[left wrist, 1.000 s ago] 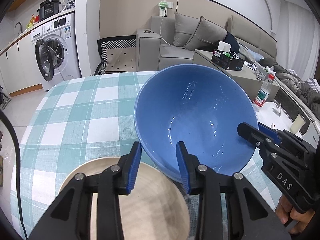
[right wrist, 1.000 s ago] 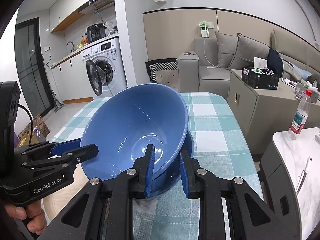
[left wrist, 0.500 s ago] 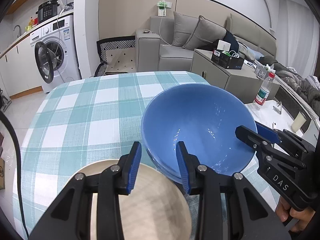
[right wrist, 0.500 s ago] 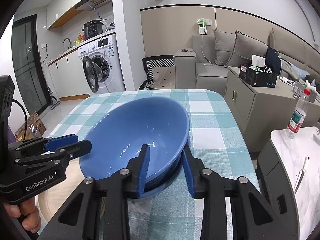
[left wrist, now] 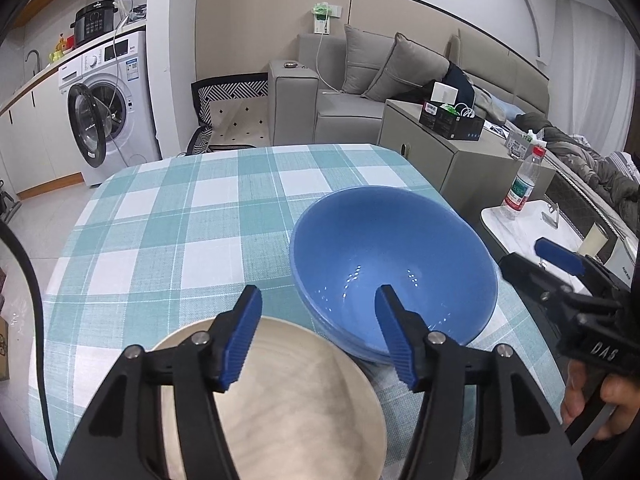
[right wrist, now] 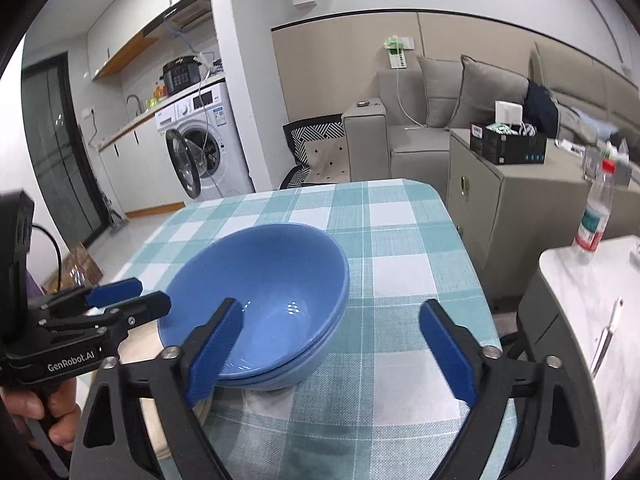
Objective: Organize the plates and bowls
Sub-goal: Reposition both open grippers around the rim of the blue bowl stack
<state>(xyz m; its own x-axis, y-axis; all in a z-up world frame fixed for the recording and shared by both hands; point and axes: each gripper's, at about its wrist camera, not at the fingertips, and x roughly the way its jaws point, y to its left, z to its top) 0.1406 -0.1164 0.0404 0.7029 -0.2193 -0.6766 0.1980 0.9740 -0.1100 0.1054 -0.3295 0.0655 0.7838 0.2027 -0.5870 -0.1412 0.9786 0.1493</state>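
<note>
Resting nested on a second bowl, the blue bowl point(left wrist: 394, 264) sat on the checked table point(left wrist: 168, 232); both left gripper point(left wrist: 318, 334) and right gripper point(right wrist: 330, 344) were opening, empty, while the beige plate point(left wrist: 296, 404) was half hidden.

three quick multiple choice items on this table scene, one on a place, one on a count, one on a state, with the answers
1. Where does the beige plate lie?
A. under the left gripper
B. on the sofa
C. inside the washing machine

2. How many blue bowls are stacked?
A. two
B. four
C. five

3. How does the upper bowl sit?
A. upside down
B. upright, nested in the lower bowl
C. on edge

Answers:
1 A, the plate fills the frame below the left fingers.
2 A, two rims show at the stack's near side.
3 B, its hollow faces up.
</note>
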